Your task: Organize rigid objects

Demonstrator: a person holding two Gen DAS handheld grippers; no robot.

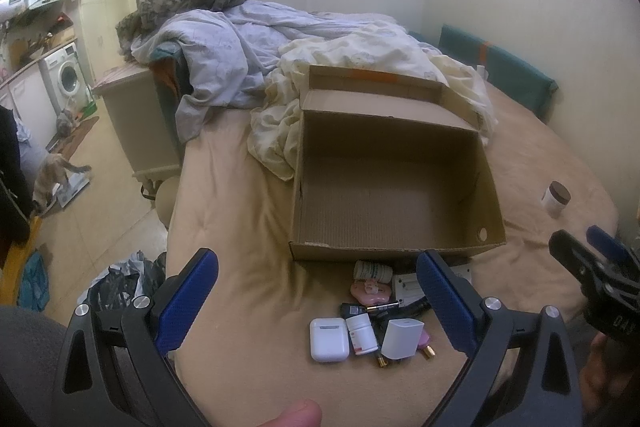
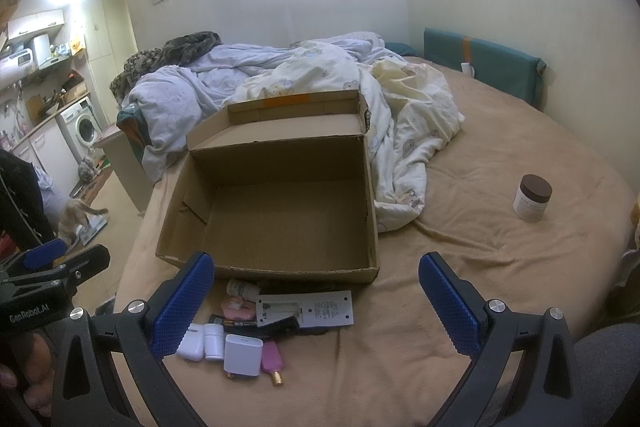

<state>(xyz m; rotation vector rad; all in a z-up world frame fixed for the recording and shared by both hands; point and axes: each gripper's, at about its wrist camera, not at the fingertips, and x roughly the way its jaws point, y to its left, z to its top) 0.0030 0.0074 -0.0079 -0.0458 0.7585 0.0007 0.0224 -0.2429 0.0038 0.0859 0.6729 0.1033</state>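
Cardboard box empty, one earbud case, two pill bottles, both grippers spread wide, holding nothing.

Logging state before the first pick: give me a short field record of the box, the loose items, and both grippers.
box: open cardboard box on the bed, nothing visible inside
pile: earbud case, pill bottle, white adapter, in front of the box
stray: brown-lidded jar, upright, apart to the right
left hand-held gripper: open, holds nothing
right hand-held gripper: open, holds nothing
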